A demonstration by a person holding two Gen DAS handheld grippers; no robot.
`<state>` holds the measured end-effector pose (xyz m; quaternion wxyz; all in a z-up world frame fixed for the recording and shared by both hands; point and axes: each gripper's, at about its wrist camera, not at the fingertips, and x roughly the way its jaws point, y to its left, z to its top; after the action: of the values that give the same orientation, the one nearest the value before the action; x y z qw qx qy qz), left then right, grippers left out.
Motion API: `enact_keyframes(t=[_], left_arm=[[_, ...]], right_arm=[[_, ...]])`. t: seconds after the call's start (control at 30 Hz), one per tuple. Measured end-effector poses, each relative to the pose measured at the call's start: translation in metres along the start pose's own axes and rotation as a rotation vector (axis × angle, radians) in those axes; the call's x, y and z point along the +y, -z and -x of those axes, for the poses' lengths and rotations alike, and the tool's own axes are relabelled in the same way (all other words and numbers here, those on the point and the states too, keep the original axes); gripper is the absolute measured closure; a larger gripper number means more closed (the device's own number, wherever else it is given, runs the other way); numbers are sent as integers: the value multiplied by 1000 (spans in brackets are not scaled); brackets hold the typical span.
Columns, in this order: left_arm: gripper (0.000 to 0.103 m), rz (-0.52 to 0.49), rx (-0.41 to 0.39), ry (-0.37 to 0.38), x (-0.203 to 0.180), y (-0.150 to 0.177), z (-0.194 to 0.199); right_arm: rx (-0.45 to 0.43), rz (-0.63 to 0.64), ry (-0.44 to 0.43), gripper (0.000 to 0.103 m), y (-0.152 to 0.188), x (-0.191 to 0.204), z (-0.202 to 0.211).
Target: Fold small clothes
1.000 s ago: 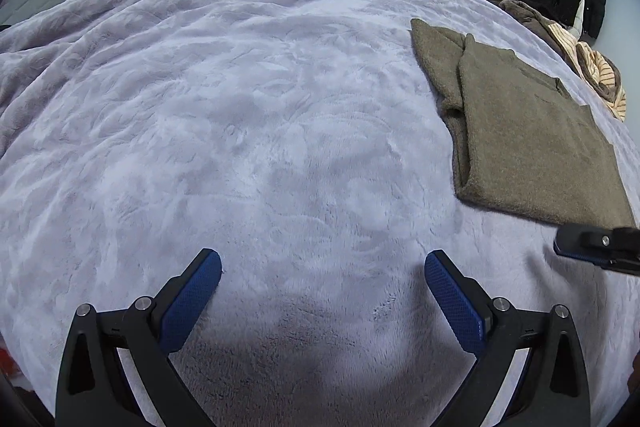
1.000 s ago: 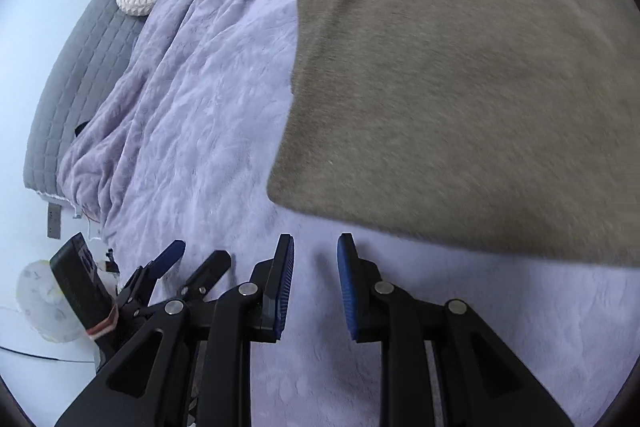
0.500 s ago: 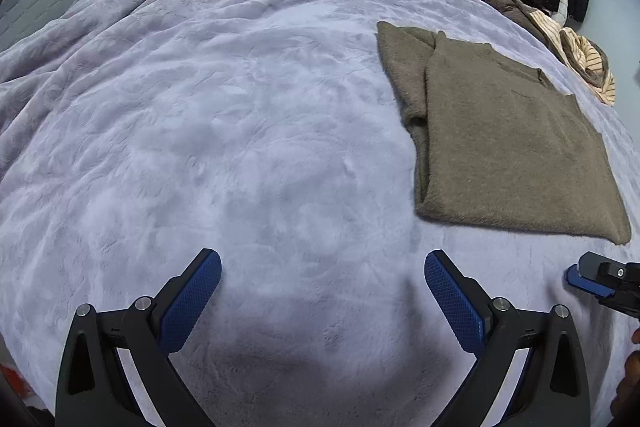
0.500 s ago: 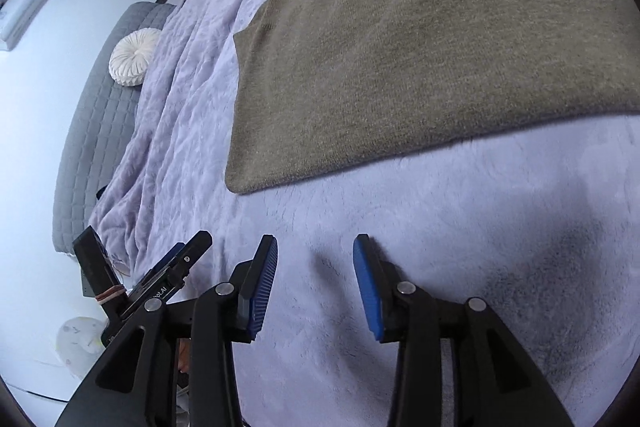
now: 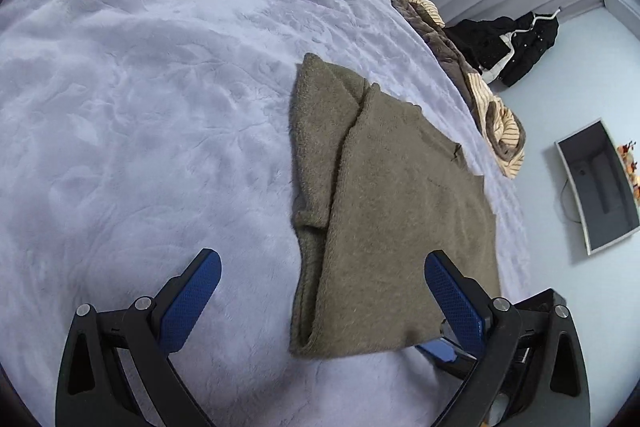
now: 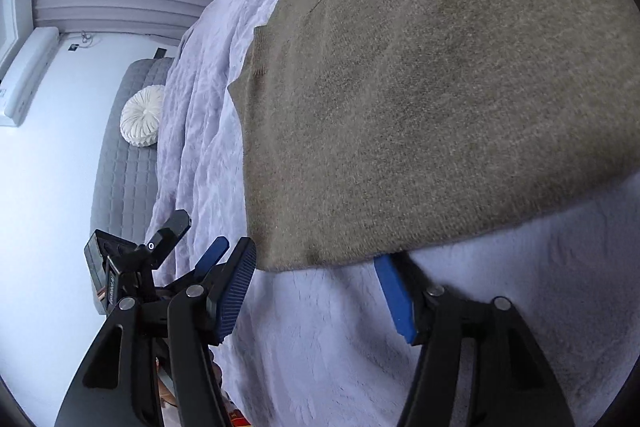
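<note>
An olive-brown knitted sweater [image 5: 392, 195] lies partly folded on the lilac bedspread [image 5: 140, 115], one sleeve folded in along its left side. My left gripper [image 5: 320, 303] is open, straddling the sweater's near left corner. My right gripper [image 6: 320, 287] is open at the near hem of the sweater [image 6: 440, 87]; one blue pad [image 6: 394, 291] sits under the hem edge. Part of the right gripper also shows in the left wrist view [image 5: 440, 351], beside the sweater's near right corner.
A pile of striped and brown clothes [image 5: 492, 115] lies on the bed's far right edge, with a black jacket [image 5: 516, 43] beyond it. A round white cushion [image 6: 142, 123] rests against the grey headboard [image 6: 120, 179]. Curtains hang behind.
Both grippers have moved in to the sweater's near edge. The right gripper has opened wider, and its pad has slid under the hem.
</note>
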<state>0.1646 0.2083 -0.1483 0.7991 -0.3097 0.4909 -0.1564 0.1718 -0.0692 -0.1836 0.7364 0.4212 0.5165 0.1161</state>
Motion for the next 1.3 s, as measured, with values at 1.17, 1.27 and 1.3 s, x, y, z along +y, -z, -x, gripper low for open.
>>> enact_keyframes(t=[1.17, 1.27, 1.3], left_arm=[[81, -174, 207, -8, -80, -58, -111], [81, -207, 172, 10, -106, -59, -101], [81, -217, 165, 22, -119, -59, -98]], right_arm=[[-100, 419, 262, 91, -89, 56, 51], [0, 370, 409, 92, -108, 20, 16], [18, 340, 393, 93, -109, 5, 7]])
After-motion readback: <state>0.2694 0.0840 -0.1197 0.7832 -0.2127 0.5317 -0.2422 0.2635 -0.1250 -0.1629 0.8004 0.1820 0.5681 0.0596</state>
